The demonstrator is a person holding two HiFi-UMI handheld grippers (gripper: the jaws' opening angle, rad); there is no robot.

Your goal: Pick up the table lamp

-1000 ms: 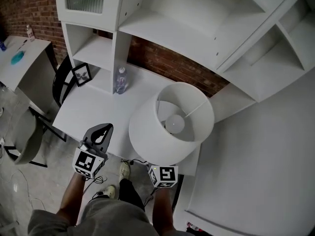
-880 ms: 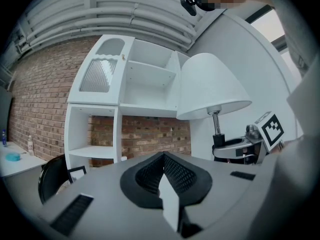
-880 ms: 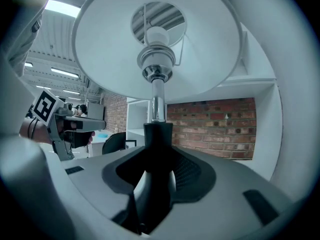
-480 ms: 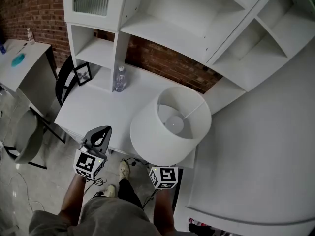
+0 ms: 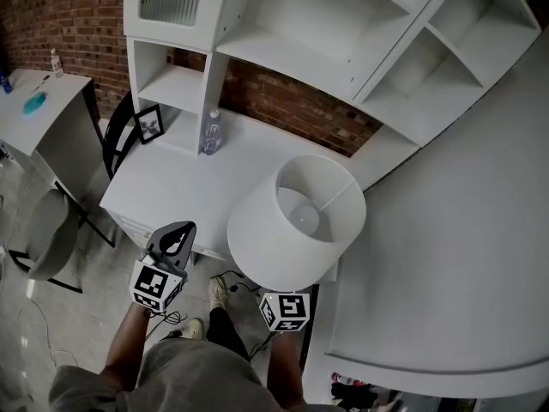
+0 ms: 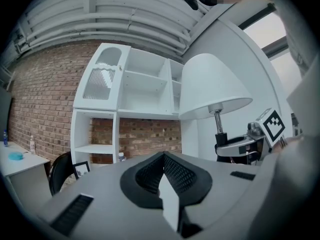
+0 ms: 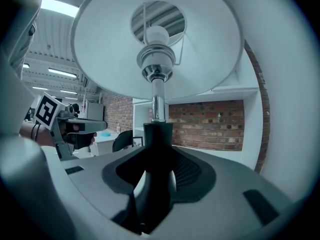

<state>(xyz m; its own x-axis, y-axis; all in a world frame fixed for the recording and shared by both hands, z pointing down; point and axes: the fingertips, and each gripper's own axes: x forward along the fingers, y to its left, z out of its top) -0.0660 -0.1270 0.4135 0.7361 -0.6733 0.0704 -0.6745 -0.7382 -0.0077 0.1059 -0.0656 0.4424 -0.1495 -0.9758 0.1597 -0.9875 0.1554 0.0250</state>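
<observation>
The table lamp's white shade (image 5: 296, 221) hangs over the front right corner of the white desk (image 5: 171, 187), seen from above with the bulb inside. My right gripper (image 7: 157, 151) is shut on the lamp's black stem (image 7: 158, 134), below the chrome rod and the shade (image 7: 155, 39). In the head view only its marker cube (image 5: 285, 309) shows under the shade. My left gripper (image 5: 174, 234) is held level at the desk's front edge, to the left of the lamp. Its jaws (image 6: 162, 161) are shut with nothing between them. The left gripper view shows the lamp (image 6: 215, 86) at the right.
A white shelf unit (image 5: 283, 33) stands on the desk against a brick wall. A water bottle (image 5: 209, 133) and a picture frame (image 5: 148, 124) sit at the desk's back. There is a black chair (image 5: 116, 136) at its left end, a grey chair (image 5: 47, 239), a side table (image 5: 39, 101) and a white wall at the right.
Both grippers and the held lamp have drawn slightly back from the desk. The shelves and the desk have shifted up and right in the head view. Neither grip has changed.
</observation>
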